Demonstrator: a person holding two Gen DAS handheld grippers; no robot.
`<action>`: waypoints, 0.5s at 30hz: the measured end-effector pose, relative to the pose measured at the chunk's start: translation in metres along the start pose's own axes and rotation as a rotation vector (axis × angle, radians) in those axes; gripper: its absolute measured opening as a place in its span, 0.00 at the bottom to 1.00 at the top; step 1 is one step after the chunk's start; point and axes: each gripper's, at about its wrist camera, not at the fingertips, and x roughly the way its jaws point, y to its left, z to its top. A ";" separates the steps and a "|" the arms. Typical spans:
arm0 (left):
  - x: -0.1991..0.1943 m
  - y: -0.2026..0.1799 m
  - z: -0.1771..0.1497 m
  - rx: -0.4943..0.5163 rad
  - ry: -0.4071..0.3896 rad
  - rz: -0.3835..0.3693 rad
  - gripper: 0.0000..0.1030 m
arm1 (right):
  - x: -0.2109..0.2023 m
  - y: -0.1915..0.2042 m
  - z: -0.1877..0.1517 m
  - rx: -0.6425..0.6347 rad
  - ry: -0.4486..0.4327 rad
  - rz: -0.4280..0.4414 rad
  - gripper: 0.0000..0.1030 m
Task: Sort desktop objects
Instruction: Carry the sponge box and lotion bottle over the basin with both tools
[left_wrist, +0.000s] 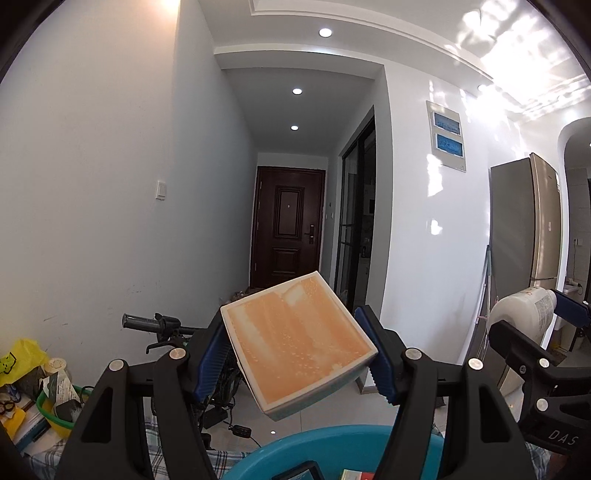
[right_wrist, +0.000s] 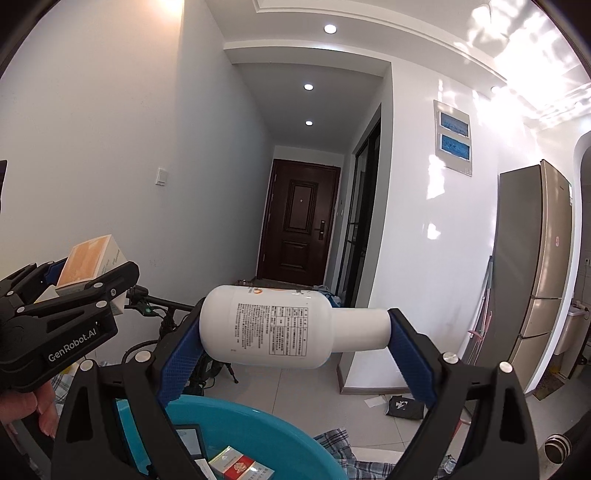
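Honestly looks midway: left gripper (left_wrist: 301, 354) pinching the orange box (left_wrist: 295, 343), right gripper (right_wrist: 295, 332) clamping the white bottle (right_wrist: 273, 325) endwise, both above the blue basin (right_wrist: 258, 424), which already holds a few boxes.

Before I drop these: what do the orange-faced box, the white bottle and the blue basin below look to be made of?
Orange-faced box: likely coated cardboard; crisp folded edges, printed face with a slight sheen.
White bottle: apparently opaque plastic, smooth and semi-gloss, text printed on its wall.
Blue basin: looks like moulded plastic; one even colour, rounded glossy rim.
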 end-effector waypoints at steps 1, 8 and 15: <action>0.002 0.003 0.002 -0.016 -0.002 0.004 0.67 | 0.003 0.000 0.003 0.001 0.004 -0.006 0.90; 0.001 0.009 0.009 -0.026 0.015 -0.018 0.67 | 0.006 0.000 0.015 -0.023 0.002 0.013 0.90; 0.018 0.007 0.016 -0.057 0.204 -0.006 0.67 | 0.029 -0.002 0.008 -0.002 0.177 0.069 0.90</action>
